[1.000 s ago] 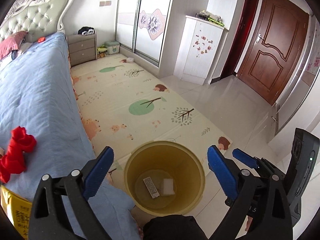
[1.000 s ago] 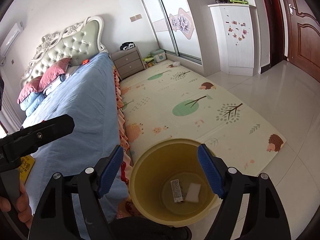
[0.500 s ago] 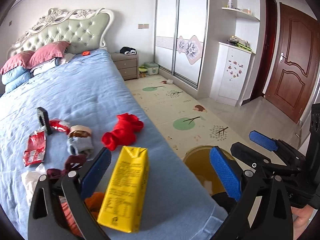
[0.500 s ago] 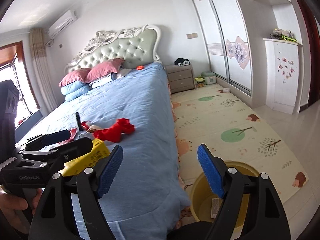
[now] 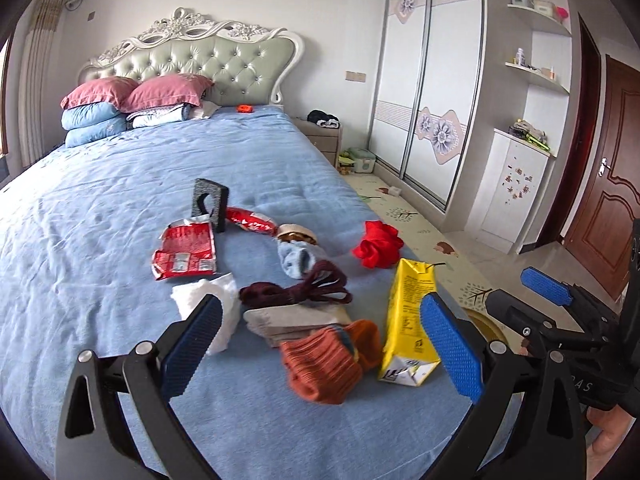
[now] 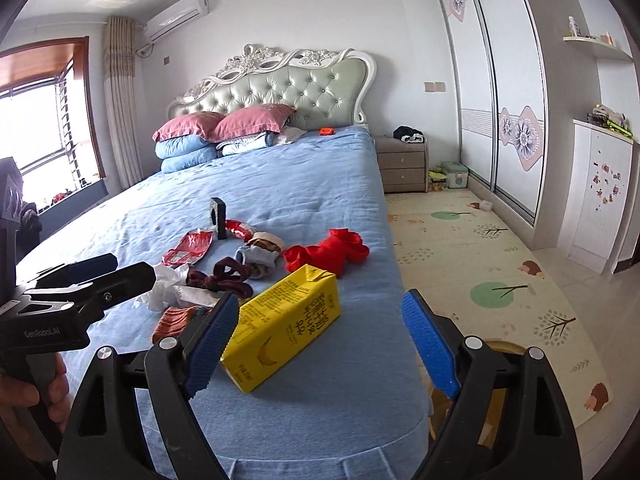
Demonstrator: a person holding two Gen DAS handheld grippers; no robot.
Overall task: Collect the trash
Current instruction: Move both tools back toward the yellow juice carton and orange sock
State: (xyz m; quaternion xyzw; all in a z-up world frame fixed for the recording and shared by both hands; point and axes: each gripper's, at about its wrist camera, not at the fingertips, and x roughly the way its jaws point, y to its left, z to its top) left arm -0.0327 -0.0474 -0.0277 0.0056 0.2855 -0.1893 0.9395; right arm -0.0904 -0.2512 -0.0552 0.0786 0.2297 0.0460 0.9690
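Where the blue-sheeted bed (image 5: pixel 100 208) runs toward its foot-end right corner, a yellow rectangular drink carton (image 5: pixel 408 326) lies on its side close to the right edge, with a scatter of litter and clothing spread behind it toward the middle of the bed. Just beside the carton sits a rust-orange knitted sock (image 5: pixel 328 364) on a grey folded cloth, then a dark maroon cord bundle (image 5: pixel 296 292) and a crumpled white tissue (image 5: pixel 212 304). Farther up the bed lie a torn red foil wrapper (image 5: pixel 186 252), a black foam block (image 5: pixel 210 202) standing upright, a pale blue sock and a bright red cloth (image 5: pixel 378 246) near the right edge. The left gripper (image 5: pixel 320 344) hangs over the sock pile, fingers wide apart with nothing between them. The right gripper (image 6: pixel 324 340) hovers above the carton, its fingers opening, the carton partly between them but untouched. On the floor past the bed's right edge, only the rim of a yellow round bin (image 6: pixel 502 348) shows.
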